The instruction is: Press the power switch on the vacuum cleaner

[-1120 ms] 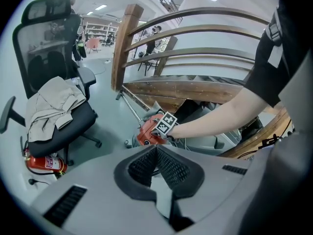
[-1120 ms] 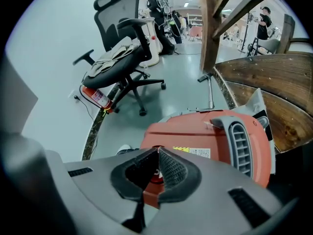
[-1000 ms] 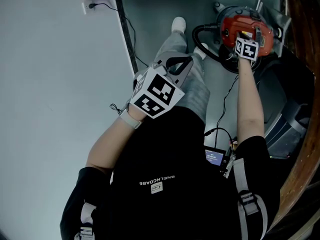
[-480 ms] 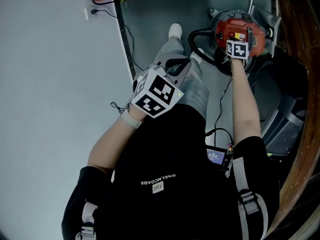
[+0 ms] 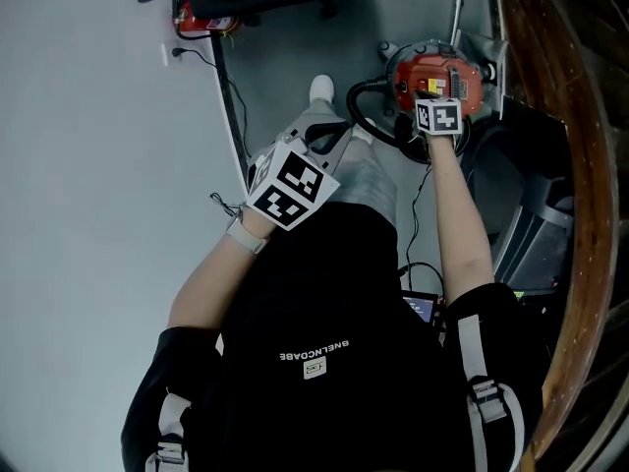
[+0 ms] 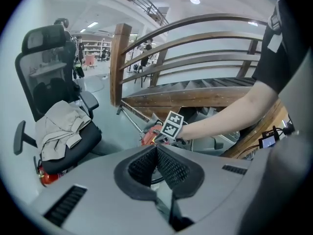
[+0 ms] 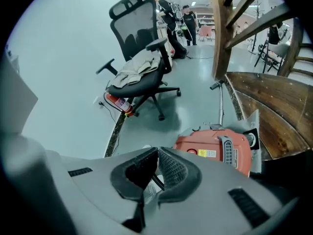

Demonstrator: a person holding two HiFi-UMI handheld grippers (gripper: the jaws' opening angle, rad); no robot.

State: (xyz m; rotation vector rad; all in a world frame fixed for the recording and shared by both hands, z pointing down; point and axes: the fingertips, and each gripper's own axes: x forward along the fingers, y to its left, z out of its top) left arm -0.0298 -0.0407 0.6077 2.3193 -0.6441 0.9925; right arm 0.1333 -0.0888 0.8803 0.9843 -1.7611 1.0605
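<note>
Right hand-held gripper [image 7: 157, 153], jaws together and empty, vacuum cleaner [image 7: 217, 150] just ahead; left hand-held gripper [image 6: 156, 148] closed too. Approach step; next, tip onto power switch.

The right gripper [image 5: 438, 116] partly hides the vacuum cleaner [image 5: 421, 71].

The vacuum cleaner [image 7: 208, 150] is orange-red with a grey handle [image 7: 229, 152]. The left hand-held gripper [image 6: 156, 151] and right hand-held gripper [image 7: 157, 153] are pale grey with black ribbed pads. Their marker cubes [image 5: 291, 187] are chequered black and white. The office chair [image 7: 131, 21] is black, the cloth [image 7: 139, 62] on it beige, the fire extinguisher [image 7: 117, 103] red, the stairs [image 7: 274, 102] brown, and the floor [image 5: 98, 165] pale grey-green.
</note>
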